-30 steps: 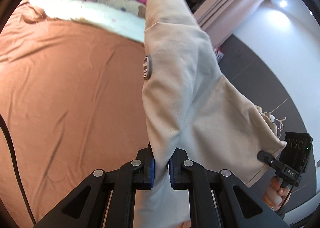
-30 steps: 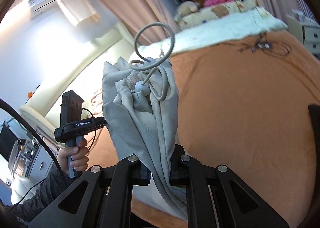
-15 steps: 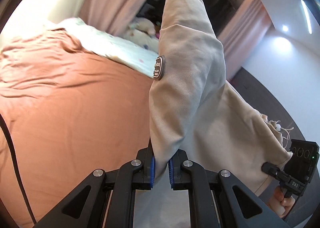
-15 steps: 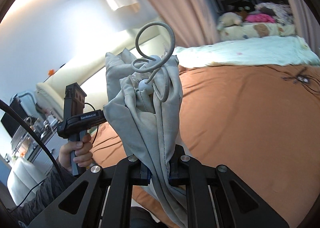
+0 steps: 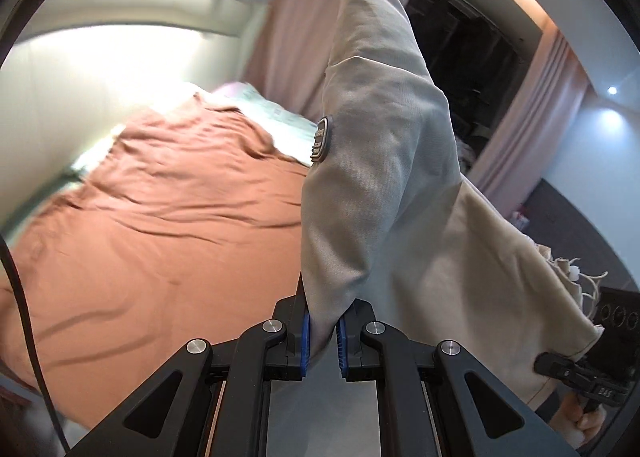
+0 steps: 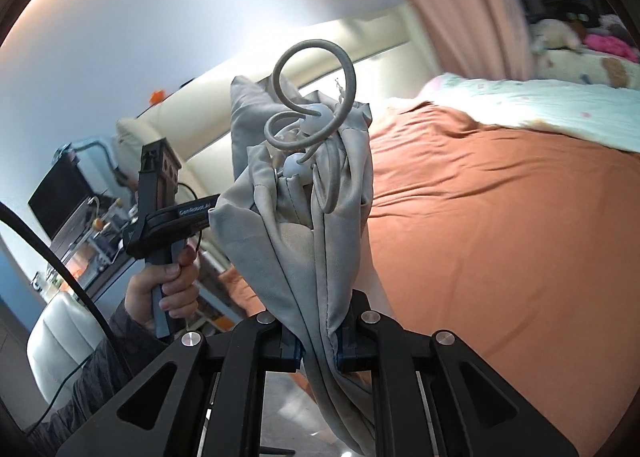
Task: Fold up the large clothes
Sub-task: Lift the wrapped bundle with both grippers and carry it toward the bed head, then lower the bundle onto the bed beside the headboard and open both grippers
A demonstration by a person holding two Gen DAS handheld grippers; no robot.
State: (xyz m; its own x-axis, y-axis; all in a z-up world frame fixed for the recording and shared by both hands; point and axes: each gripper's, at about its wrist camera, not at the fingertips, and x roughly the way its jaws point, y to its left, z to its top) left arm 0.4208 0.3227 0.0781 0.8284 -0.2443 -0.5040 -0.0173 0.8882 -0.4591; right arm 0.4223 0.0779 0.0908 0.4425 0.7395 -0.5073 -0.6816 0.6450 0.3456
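Observation:
A large beige-grey garment (image 5: 384,185) hangs in the air between my two grippers. My left gripper (image 5: 323,339) is shut on a fold of it, below a round sewn patch (image 5: 320,139). In the right wrist view my right gripper (image 6: 318,349) is shut on a bunched part of the garment (image 6: 304,225) with a curly grey drawcord (image 6: 320,97) and white toggles on top. The left gripper's handle (image 6: 160,213) shows at the left there, in a person's hand (image 6: 160,289). The right gripper's body (image 5: 596,369) appears at the lower right of the left wrist view.
A bed with a rust-orange sheet (image 5: 160,225) lies below and ahead of both grippers. A pale mint blanket (image 6: 520,105) covers its far end. Pink curtains (image 5: 296,17) hang beyond. A cream headboard (image 6: 224,121), a shelf and a screen (image 6: 60,197) stand at the left.
Both grippers have swung sideways over the bed with the garment still clamped. The views now take in the wall and curtains, and less of the orange sheet.

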